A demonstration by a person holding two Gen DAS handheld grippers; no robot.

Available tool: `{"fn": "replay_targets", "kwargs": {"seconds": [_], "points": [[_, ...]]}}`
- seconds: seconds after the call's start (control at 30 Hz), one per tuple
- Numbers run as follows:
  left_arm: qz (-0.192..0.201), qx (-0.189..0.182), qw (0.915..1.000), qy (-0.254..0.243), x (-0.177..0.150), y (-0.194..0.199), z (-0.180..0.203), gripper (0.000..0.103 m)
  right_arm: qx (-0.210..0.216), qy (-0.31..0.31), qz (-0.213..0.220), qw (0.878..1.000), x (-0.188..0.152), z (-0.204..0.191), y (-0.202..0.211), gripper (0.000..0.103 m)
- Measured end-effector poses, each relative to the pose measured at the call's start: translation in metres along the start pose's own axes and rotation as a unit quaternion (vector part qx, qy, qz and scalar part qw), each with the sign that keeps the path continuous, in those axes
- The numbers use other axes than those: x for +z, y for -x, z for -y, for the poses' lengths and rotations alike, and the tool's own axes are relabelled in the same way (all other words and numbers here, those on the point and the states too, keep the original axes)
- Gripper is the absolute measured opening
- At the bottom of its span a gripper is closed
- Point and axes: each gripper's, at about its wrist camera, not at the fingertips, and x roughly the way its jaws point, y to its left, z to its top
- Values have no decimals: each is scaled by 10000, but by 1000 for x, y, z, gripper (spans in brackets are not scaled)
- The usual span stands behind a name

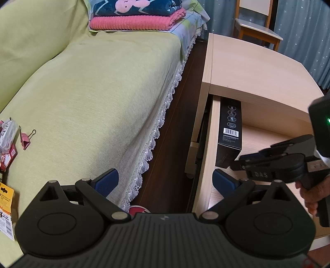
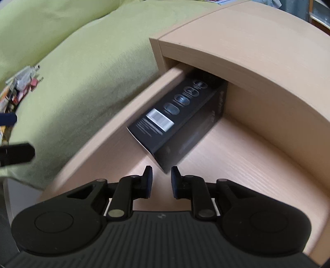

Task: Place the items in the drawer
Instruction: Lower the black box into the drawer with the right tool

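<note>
A black box (image 1: 230, 127) with a barcode label stands on edge in the open wooden drawer (image 1: 210, 144), leaning against the drawer's left wall. In the right wrist view the black box (image 2: 177, 115) has its near corner just beyond my right gripper (image 2: 162, 179), which is slightly open with nothing between its pads. From the left wrist view the right gripper (image 1: 239, 162) reaches into the drawer, held by a hand (image 1: 311, 193). My left gripper (image 1: 165, 181) is wide open and empty, spanning the gap between bed and drawer.
The nightstand top (image 1: 253, 68) overhangs the drawer (image 2: 115, 132). On the green bed (image 1: 92, 92) at left lie a pink binder clip (image 1: 25, 138), a plastic packet (image 1: 7, 132) and a yellow package (image 1: 5, 204). Folded towels (image 1: 136, 18) and a chair (image 1: 255, 26) stand beyond.
</note>
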Motion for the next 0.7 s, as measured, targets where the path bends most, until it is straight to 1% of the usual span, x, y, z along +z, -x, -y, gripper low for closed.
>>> {"fn": "replay_targets", "kwargs": {"seconds": [0.1,0.13,0.2,0.27,0.4,0.43,0.47,0.6,0.7], "points": [[-28,6,10000,27,0,-2,-1,99,-222,-133,111,9996,-4,11,3,17],[-35,9,10000,29,0,-3,-2,99,-361,-141,186,9991,-3,13,1,17],[-34,14,10000,0,0,-3,0,99,-849,-19,352,9958,2,13,-3,17],[-29,14,10000,-19,1,-3,1,99,-1131,60,515,9922,8,13,-10,17],[-22,18,10000,-32,1,-2,2,99,-1095,-64,838,9904,23,19,-23,16],[-19,20,10000,-31,1,-2,2,99,-1107,-48,909,9897,25,20,-25,15],[-16,21,10000,-27,1,-2,2,99,-1092,-72,947,9895,27,22,-27,11],[-22,21,10000,-13,2,-2,1,99,-932,-263,1001,9903,22,31,-21,11],[-30,10,10000,-22,1,-2,2,99,-808,-314,844,9927,12,34,-6,12]]}}
